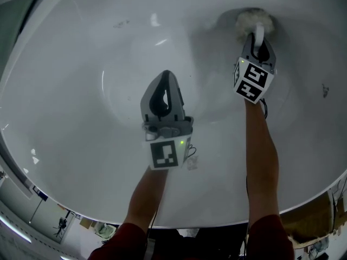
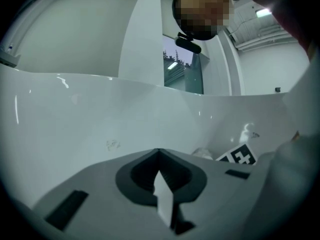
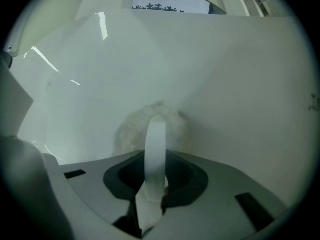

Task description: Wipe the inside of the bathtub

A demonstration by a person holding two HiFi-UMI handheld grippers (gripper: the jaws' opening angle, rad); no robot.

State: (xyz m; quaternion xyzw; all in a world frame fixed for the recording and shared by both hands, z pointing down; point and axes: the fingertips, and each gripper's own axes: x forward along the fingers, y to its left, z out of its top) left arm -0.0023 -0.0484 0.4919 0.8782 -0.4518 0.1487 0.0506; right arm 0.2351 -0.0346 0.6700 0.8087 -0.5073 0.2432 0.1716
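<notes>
I look down into the white bathtub (image 1: pixel 81 145). My right gripper (image 1: pixel 259 37) is at the far upper right, shut on the white loop handle (image 3: pixel 156 144) of a fluffy off-white wiping pad (image 1: pixel 254 19). The pad (image 3: pixel 129 130) is pressed flat against the tub wall (image 3: pixel 240 84) just ahead of the jaws. My left gripper (image 1: pixel 165 77) hangs over the middle of the tub, jaws closed to a point, touching nothing. In the left gripper view, the left gripper (image 2: pixel 160 156) faces the tub's far wall (image 2: pixel 100 114).
Small dark marks sit on the tub wall (image 1: pixel 120 23) and at the right (image 1: pixel 325 91). The tub's near rim (image 1: pixel 217 215) curves along the bottom, with floor clutter beyond. The right gripper's marker cube (image 2: pixel 240 156) shows in the left gripper view, and a window (image 2: pixel 182 69) stands above the tub.
</notes>
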